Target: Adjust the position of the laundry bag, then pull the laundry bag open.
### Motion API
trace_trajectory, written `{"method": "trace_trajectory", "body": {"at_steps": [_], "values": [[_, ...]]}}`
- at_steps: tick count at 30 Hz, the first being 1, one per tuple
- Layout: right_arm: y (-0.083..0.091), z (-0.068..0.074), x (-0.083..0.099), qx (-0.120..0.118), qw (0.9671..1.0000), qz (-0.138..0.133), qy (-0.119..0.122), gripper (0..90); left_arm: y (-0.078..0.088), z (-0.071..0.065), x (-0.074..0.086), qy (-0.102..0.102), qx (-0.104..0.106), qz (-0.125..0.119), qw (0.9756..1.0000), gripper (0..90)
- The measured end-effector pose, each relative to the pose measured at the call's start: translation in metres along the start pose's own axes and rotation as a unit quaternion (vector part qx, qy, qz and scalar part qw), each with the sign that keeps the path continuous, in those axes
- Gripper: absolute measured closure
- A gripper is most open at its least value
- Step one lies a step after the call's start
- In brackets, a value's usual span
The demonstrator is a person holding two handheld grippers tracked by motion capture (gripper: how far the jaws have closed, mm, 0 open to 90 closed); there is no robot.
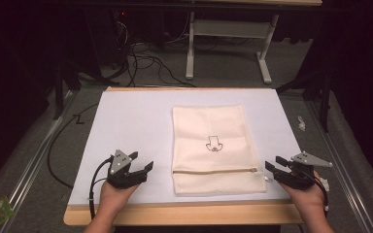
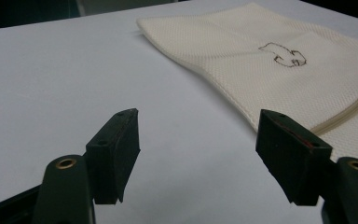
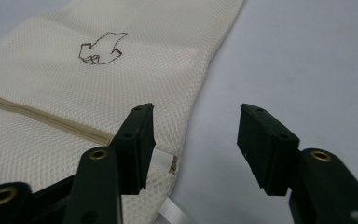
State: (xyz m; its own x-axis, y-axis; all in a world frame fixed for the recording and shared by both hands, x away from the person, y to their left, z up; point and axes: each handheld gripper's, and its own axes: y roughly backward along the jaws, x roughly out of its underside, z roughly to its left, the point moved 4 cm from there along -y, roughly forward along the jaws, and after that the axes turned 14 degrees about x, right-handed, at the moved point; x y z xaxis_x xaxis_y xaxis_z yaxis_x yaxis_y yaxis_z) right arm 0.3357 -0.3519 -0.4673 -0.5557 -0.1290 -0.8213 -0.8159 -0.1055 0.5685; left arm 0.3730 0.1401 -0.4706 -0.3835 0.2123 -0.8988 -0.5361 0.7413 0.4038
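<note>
A cream mesh zip bag [image 1: 215,148] lies flat on the white table [image 1: 131,126], between both grippers. It is judged light, limp and easily bunched; a corner near the zipper [image 1: 213,171] suits gripping. Left gripper [image 2: 198,140] and right gripper [image 3: 195,135] are parted wide, nothing held.

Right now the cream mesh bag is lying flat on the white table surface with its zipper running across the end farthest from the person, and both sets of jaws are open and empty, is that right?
Not quite. The zipper runs across the end of the cream mesh bag nearest the person, as the high view shows. The rest holds: the bag lies flat on the white table surface, and the left gripper and right gripper have open, empty jaws.
</note>
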Motion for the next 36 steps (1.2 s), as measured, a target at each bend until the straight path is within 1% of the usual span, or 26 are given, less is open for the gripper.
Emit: {"method": "trace_trajectory", "body": {"at_steps": [1, 3, 4, 5, 6, 7, 9, 11, 12, 13, 14, 15, 17, 18, 20, 21, 22, 24, 25, 27, 28, 29, 32, 33, 35, 36], "values": [[0.001, 0.001, 0.001, 0.003, 1.0000, 0.003, -0.009, 44.8, 0.000, 0.000, 0.000, 0.005, 0.003, -0.002, 1.0000, 32.4], [0.001, 0.002, 0.002, 0.001, 1.0000, 0.004, -0.007, 45.7, 0.001, 0.001, -0.001, 0.012, 0.005, -0.005, 0.9999, 32.6], [0.004, 0.004, 0.004, 0.001, 1.0000, 0.006, -0.004, 47.9, 0.000, 0.001, -0.002, 0.013, 0.003, -0.001, 0.9999, 32.4], [0.004, 0.004, 0.004, 0.001, 1.0000, 0.006, -0.004, 51.5, 0.000, 0.001, -0.002, 0.011, 0.002, 0.002, 0.9999, 32.4], [0.004, 0.004, 0.004, -0.001, 1.0000, 0.004, 0.000, 52.9, -0.001, 0.000, -0.003, 0.006, -0.001, 0.008, 1.0000, 32.1], [0.005, 0.005, 0.006, -0.001, 1.0000, 0.004, -0.004, 55.1, -0.003, -0.001, -0.005, 0.000, 0.000, 0.009, 1.0000, 32.1], [0.004, 0.005, 0.011, -0.008, 0.9999, 0.010, 0.003, 62.0, -0.005, -0.003, -0.006, -0.003, 0.000, 0.012, 0.9999, 32.1], [0.000, 0.004, 0.013, -0.009, 0.9997, 0.023, 0.007, 70.2, -0.009, -0.005, -0.007, 0.002, 0.010, 0.013, 0.9999, 31.9], [-0.002, 0.004, 0.013, -0.013, 0.9995, 0.027, 0.003, 74.3, -0.010, -0.006, -0.007, 0.003, 0.016, 0.016, 0.9997, 32.2], [-0.004, 0.004, 0.012, -0.018, 0.9993, 0.032, 0.001, 81.2, -0.012, -0.006, -0.006, 0.004, 0.019, 0.020, 0.9996, 32.7], [-0.005, 0.004, 0.012, -0.021, 0.9992, 0.033, 0.002, 86.4, -0.014, -0.007, -0.005, 0.000, 0.022, 0.027, 0.9994, 32.7], [-0.007, 0.004, 0.012, -0.028, 0.9990, 0.035, 0.004, 90.0, -0.014, -0.008, -0.004, -0.005, 0.019, 0.033, 0.9993, 32.7], [-0.010, 0.006, 0.010, -0.031, 0.9989, 0.035, 0.003, 90.0, -0.015, -0.011, -0.003, -0.014, 0.020, 0.040, 0.9989, 32.1], [-0.013, 0.007, 0.010, -0.029, 0.9989, 0.037, 0.007, 87.1, -0.014, -0.012, -0.004, -0.018, 0.019, 0.039, 0.9989, 31.9], [-0.017, 0.011, 0.011, -0.027, 0.9986, 0.046, 0.008, 77.1, -0.010, -0.015, -0.005, -0.028, 0.015, 0.037, 0.9988, 31.9], [-0.019, 0.013, 0.012, -0.024, 0.9984, 0.049, 0.014, 75.2, -0.007, -0.016, -0.006, -0.032, 0.012, 0.039, 0.9987, 31.9], [-0.021, 0.016, 0.014, -0.025, 0.9980, 0.056, 0.016, 72.7, -0.005, -0.017, -0.006, -0.034, 0.009, 0.039, 0.9986, 31.8], [-0.025, 0.022, 0.017, -0.033, 0.9966, 0.072, 0.023, 65.6, -0.002, -0.016, -0.004, -0.025, 0.010, 0.035, 0.9990, 31.9], [-0.026, 0.025, 0.020, -0.026, 0.9964, 0.074, 0.031, 64.5, -0.002, -0.015, -0.004, -0.024, 0.010, 0.036, 0.9990, 31.9], [-0.026, 0.027, 0.020, -0.018, 0.9963, 0.072, 0.042, 63.0, -0.004, -0.014, -0.004, -0.023, 0.009, 0.038, 0.9990, 31.9], [-0.027, 0.028, 0.021, -0.012, 0.9955, 0.080, 0.049, 61.7, -0.005, -0.013, -0.003, -0.022, 0.010, 0.039, 0.9989, 31.8], [-0.027, 0.028, 0.023, -0.012, 0.9953, 0.080, 0.052, 61.6, -0.007, -0.013, -0.003, -0.022, 0.011, 0.041, 0.9989, 31.7], [-0.027, 0.025, 0.023, -0.015, 0.9958, 0.079, 0.045, 61.4, -0.010, -0.015, -0.002, -0.028, 0.014, 0.049, 0.9983, 31.5], [-0.026, 0.023, 0.022, -0.022, 0.9966, 0.071, 0.036, 65.2, -0.010, -0.015, -0.001, -0.031, 0.014, 0.051, 0.9981, 31.3], [-0.024, 0.022, 0.021, -0.019, 0.9970, 0.066, 0.036, 67.0, -0.010, -0.016, -0.001, -0.033, 0.015, 0.050, 0.9981, 31.3], [-0.023, 0.021, 0.019, -0.015, 0.9976, 0.056, 0.038, 67.9, -0.009, -0.016, -0.002, -0.034, 0.015, 0.047, 0.9982, 31.3]]}}
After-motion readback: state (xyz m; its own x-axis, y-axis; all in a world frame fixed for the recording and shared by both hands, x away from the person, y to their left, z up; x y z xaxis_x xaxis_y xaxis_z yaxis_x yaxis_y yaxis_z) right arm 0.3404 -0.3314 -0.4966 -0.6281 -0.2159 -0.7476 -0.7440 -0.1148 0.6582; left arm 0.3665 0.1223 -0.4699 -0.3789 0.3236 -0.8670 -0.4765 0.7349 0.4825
